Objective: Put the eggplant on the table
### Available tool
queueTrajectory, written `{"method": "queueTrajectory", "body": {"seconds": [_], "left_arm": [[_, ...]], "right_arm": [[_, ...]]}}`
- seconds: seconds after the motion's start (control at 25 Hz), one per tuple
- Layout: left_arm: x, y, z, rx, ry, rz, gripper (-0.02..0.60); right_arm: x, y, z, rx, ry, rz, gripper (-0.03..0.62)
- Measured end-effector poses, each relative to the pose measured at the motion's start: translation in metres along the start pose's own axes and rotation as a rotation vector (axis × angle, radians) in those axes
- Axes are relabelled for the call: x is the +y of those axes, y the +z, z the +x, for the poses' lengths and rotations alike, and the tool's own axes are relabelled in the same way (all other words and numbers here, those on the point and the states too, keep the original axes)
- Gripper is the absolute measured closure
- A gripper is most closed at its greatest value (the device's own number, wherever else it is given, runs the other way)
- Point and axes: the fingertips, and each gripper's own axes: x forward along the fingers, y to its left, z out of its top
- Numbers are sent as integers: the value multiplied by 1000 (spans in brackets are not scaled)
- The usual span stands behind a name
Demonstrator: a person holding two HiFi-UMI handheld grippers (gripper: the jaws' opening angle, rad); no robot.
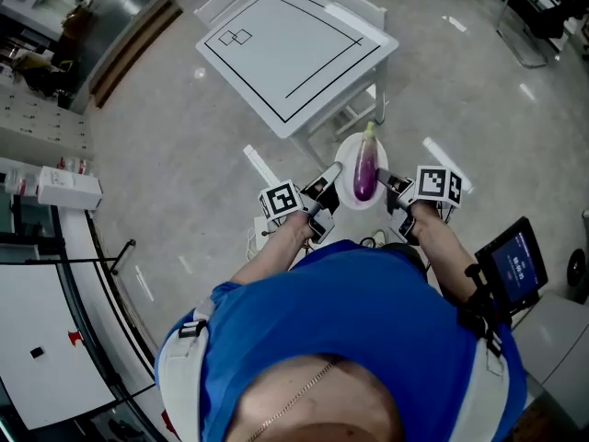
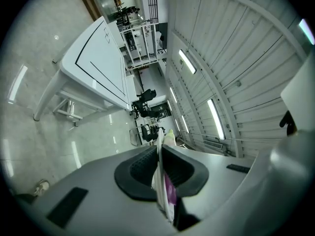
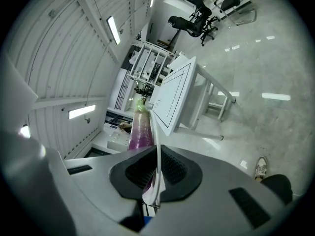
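A purple eggplant (image 1: 366, 168) with a green stem lies on a small white plate (image 1: 346, 160), held in the air between both grippers. My left gripper (image 1: 329, 180) is shut on the plate's left rim, my right gripper (image 1: 386, 180) on its right rim. In the left gripper view the plate (image 2: 158, 154) runs edge-on between the jaws of the left gripper (image 2: 160, 170), with the eggplant (image 2: 170, 193) behind it. In the right gripper view the right gripper (image 3: 158, 168) pinches the plate's rim (image 3: 155, 139), the eggplant (image 3: 140, 129) beyond. The white table (image 1: 294, 49) with black lines stands ahead, apart from the plate.
Two white chairs (image 1: 354, 3) stand at the table's far side. A tablet (image 1: 515, 265) is strapped to the person's right forearm. A white counter with boxes (image 1: 69, 187) lies at the left. Office chairs (image 3: 192, 21) stand farther off on the glossy floor.
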Motion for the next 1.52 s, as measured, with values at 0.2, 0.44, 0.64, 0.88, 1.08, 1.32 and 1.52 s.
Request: {"method": "queueTrajectory", "body": {"seconds": [0.2, 0.44, 0.64, 0.88, 1.08, 1.32, 1.52], "left_arm": [[5, 27, 67, -45, 25, 3, 546], [11, 28, 67, -66, 48, 13, 546], [12, 31, 67, -74, 55, 15, 546], [5, 31, 70, -92, 1, -5, 546], [16, 69, 96, -103, 25, 12, 546], [25, 133, 135, -127, 28, 15, 546], [32, 171, 149, -140, 25, 6, 546]], "right_arm": [[-18, 75, 4, 50, 10, -16, 579], [-24, 75, 11, 74, 29, -11, 579], [-24, 79, 13, 83, 30, -15, 579], [-22, 81, 13, 84, 28, -37, 579], [-18, 125, 36, 94, 21, -58, 579], [-9, 190, 78, 116, 26, -71, 579], [-4, 219, 110, 141, 28, -69, 579]]}}
